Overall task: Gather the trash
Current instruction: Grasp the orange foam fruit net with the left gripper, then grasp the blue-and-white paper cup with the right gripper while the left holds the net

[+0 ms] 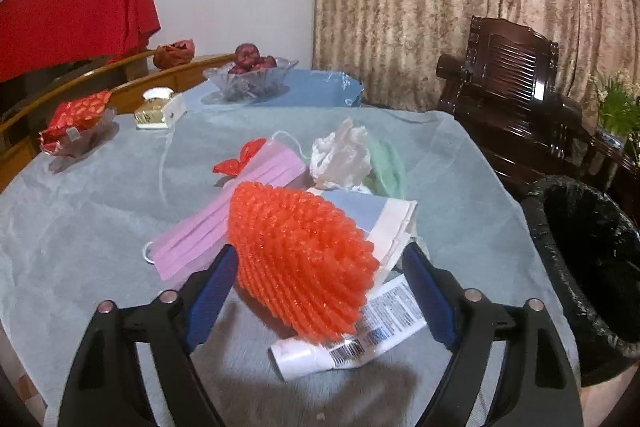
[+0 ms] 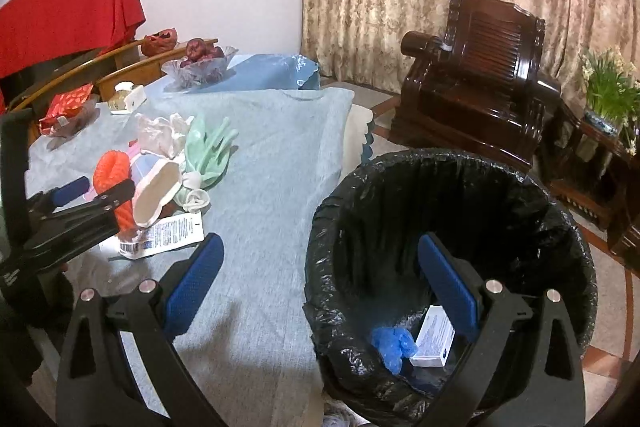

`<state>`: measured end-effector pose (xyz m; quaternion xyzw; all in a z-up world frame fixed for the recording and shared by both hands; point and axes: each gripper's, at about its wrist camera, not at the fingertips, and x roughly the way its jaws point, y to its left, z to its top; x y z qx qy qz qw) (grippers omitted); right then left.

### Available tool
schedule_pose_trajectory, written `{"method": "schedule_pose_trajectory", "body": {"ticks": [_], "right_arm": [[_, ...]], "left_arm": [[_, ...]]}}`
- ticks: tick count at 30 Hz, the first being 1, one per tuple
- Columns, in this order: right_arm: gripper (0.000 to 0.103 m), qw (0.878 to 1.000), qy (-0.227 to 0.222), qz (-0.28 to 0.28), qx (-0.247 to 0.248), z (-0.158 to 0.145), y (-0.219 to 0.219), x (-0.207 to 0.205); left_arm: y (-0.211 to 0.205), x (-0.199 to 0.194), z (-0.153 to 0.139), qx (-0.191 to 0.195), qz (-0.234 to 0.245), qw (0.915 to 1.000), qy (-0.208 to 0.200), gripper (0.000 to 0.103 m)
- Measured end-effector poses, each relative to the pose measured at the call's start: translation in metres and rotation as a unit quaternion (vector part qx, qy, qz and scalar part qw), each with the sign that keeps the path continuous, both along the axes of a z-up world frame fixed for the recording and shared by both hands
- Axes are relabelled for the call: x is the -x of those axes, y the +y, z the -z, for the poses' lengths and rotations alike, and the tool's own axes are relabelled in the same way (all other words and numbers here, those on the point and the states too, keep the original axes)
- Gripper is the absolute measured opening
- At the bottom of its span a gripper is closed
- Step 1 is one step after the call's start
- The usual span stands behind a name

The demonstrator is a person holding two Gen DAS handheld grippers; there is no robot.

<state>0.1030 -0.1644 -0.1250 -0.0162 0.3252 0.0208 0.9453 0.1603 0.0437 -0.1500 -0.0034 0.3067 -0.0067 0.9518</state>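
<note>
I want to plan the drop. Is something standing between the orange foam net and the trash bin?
Nothing visible does. The orange foam net sits between the open left gripper pads. Bare tablecloth leads to the black-lined trash bin beside the table, its mouth open.

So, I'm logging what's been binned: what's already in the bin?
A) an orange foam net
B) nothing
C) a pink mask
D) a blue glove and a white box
D: the right wrist view shows a blue glove and a white box at the bottom of the bin.
</note>
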Motion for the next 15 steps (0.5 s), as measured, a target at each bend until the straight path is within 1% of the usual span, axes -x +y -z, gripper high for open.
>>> {"method": "schedule_pose_trajectory", "body": {"ticks": [1,2,3,4,6,9,13,15], "right_arm": [[0.095,1.0,0.0,-0.001,0.001,0.0,0.0,0.0],[0.095,1.0,0.0,-0.002,0.003,0.0,0.001,0.0],[0.095,1.0,0.001,-0.004,0.005,0.0,0.003,-0.001],[0.095,1.0,0.002,-0.005,0.005,0.003,0.002,0.001],[0.095,1.0,0.005,-0.009,0.004,0.005,0.004,0.0],[0.095,1.0,0.007,-0.021,0.004,0.007,0.013,0.0],[0.095,0.999,-0.003,-0.049,0.002,0.004,0.034,-0.002],[0.095,0.998,-0.005,-0.061,-0.004,0.003,0.044,-0.006]], "left_arm": [[0.001,-0.003,0.003,0.005,0.002,1.0,0.007,0.069],[0.003,-0.005,0.005,0.011,0.005,0.9998,0.013,0.056],[0.004,-0.006,0.006,0.019,0.009,0.9996,0.017,0.047],[0.006,-0.005,0.006,0.027,0.01,0.9994,0.019,0.044],[0.009,-0.002,0.003,0.036,0.013,0.9991,0.015,0.027],[0.017,0.002,-0.002,0.046,0.01,0.9988,0.012,0.024],[0.031,0.012,-0.015,0.055,-0.004,0.9985,0.0,0.023],[0.037,0.02,-0.022,0.053,-0.008,0.9985,-0.009,0.023]]}}
